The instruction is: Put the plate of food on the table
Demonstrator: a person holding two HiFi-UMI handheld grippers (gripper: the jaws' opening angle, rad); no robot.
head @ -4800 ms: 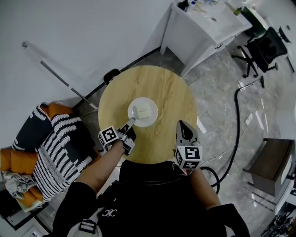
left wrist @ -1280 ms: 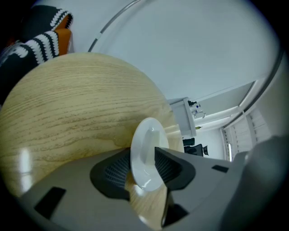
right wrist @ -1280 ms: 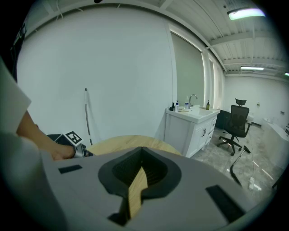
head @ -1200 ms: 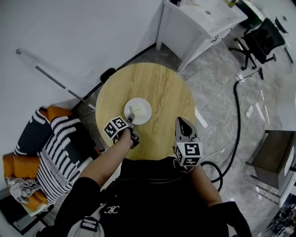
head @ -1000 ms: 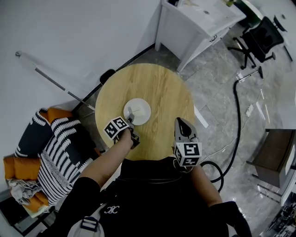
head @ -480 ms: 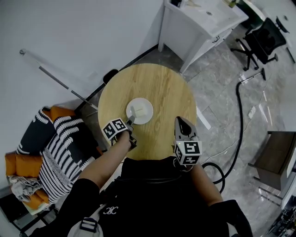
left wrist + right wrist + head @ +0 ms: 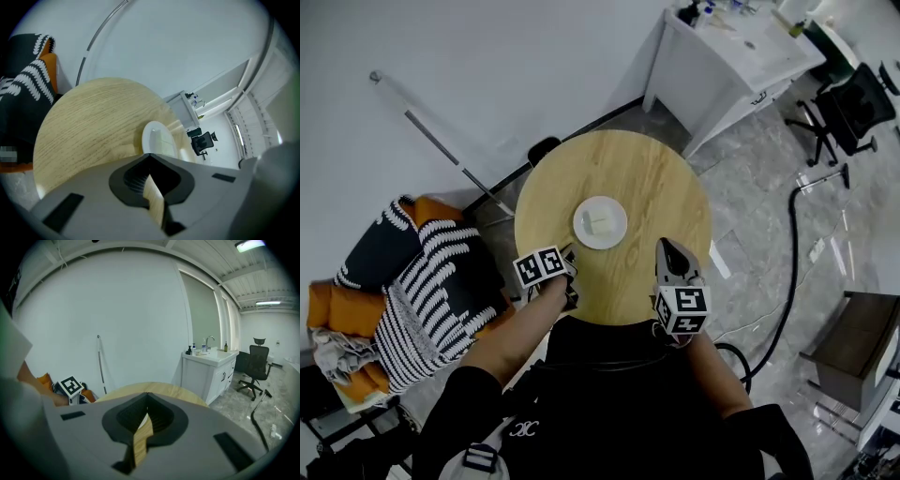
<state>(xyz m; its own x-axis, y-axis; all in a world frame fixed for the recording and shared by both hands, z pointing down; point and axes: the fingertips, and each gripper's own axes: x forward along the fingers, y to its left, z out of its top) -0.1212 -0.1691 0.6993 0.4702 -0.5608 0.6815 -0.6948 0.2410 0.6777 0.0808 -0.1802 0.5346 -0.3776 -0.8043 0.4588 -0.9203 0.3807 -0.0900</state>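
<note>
Left gripper (image 7: 568, 251): jaws have just been closing and now stand together, nothing between them. It hangs over the near-left edge of the table, tips pointing at the plate, close to its rim but apart from it. Right gripper (image 7: 667, 247): jaws drawn in to a thin slit, nothing held. It sits over the near-right edge, well apart from the plate.

Floor (image 7: 769, 187): grey marbled tile. A black hose (image 7: 788, 272) curls across it on the right.

Table (image 7: 647, 178): round, pale wood grain, standing near a white wall. The plate is the only thing on it.

Blanket (image 7: 431, 291): black with white stripes, heaped at the left beside the table, over something orange.

Cabinet (image 7: 731, 61): white, with a basin top and small bottles, beyond the table at upper right. A black office chair (image 7: 853, 98) stands past it.

Rod (image 7: 441, 145): thin, leaning on the wall behind the table.

Plate (image 7: 580, 227): small, round, plain white with a shallow rim. It lies flat on the wood about mid-table, a little towards the left gripper's side. In the left gripper view it shows just beyond the jaw tips, seen nearly edge-on.

Food (image 7: 599, 221): a pale, cream-coloured, squarish flat piece at the middle of the plate, inside the rim. What kind it is cannot be made out.
</note>
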